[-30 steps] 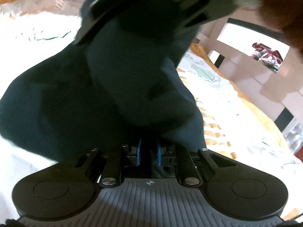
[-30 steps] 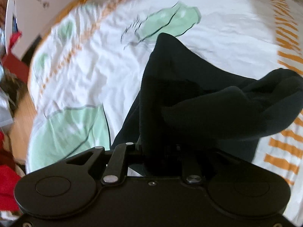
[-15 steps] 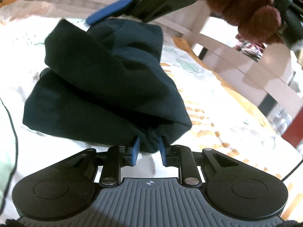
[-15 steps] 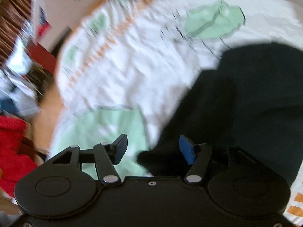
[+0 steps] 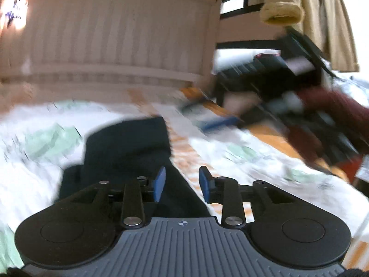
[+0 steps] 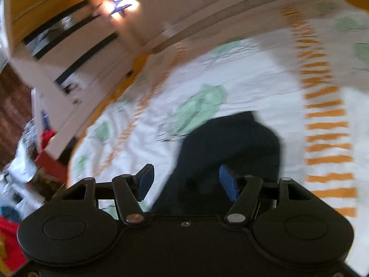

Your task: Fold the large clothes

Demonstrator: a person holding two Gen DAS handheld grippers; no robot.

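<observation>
A dark navy garment [image 5: 124,147] lies folded in a compact bundle on the white bed sheet [image 5: 34,173]. It also shows in the right wrist view [image 6: 230,147]. My left gripper [image 5: 182,182] is open and empty, raised just above the garment's near right edge. My right gripper [image 6: 186,181] is open and empty, above the garment's near edge. In the left wrist view the right gripper [image 5: 219,122] shows blurred at the right, held by a hand in a maroon sleeve [image 5: 327,120]. Both views are motion-blurred.
The sheet has green prints and orange stripes [image 6: 322,115]. A pale slatted headboard [image 5: 115,41] stands behind the bed. A beige coat [image 5: 318,11] hangs at upper right. White shelving [image 6: 69,53] and red items [image 6: 9,249] stand beside the bed at left.
Both grippers opened and let go of the dark garment, then pulled back and tilted up. The garment dropped onto the sheet as a folded bundle.
</observation>
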